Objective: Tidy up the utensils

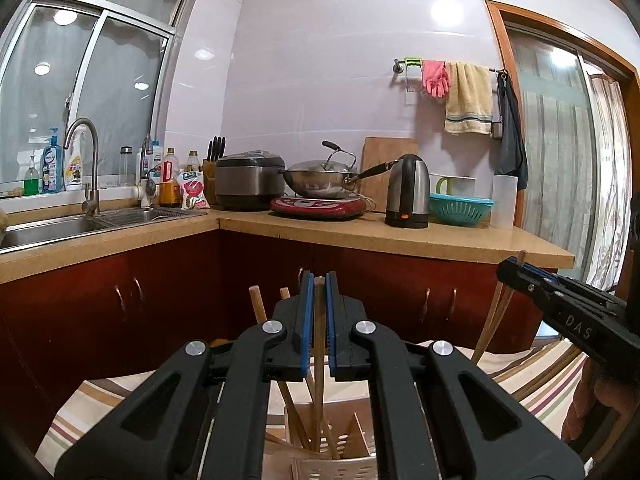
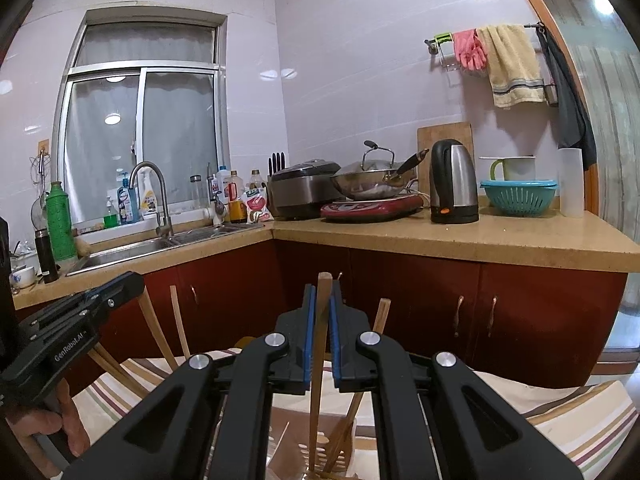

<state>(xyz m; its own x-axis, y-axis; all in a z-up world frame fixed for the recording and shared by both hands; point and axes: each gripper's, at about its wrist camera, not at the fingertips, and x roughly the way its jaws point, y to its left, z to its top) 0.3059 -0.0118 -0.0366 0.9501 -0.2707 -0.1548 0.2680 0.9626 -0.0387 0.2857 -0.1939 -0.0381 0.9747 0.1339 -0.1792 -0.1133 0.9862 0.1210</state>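
Note:
My left gripper point(image 1: 319, 280) is shut on a wooden chopstick point(image 1: 319, 344) that stands upright with its lower end in a pale slotted utensil holder point(image 1: 344, 468). Other wooden chopsticks point(image 1: 258, 304) lean in the holder. My right gripper point(image 2: 322, 294) is shut on another wooden chopstick point(image 2: 318, 360), its lower end down in the holder point(image 2: 320, 458). Each gripper shows in the other's view: the right gripper point(image 1: 520, 270) at the right edge, the left gripper point(image 2: 128, 280) at the left edge. The holder stands on a striped cloth point(image 1: 96, 396).
Ahead is an L-shaped counter point(image 1: 360, 232) over red cabinets point(image 1: 400, 300). On it are a sink with tap point(image 1: 86, 160), bottles, a rice cooker point(image 1: 248, 180), a wok point(image 1: 320, 178), a kettle point(image 1: 408, 192) and a teal colander point(image 1: 460, 208). A glass door point(image 1: 560, 160) is at right.

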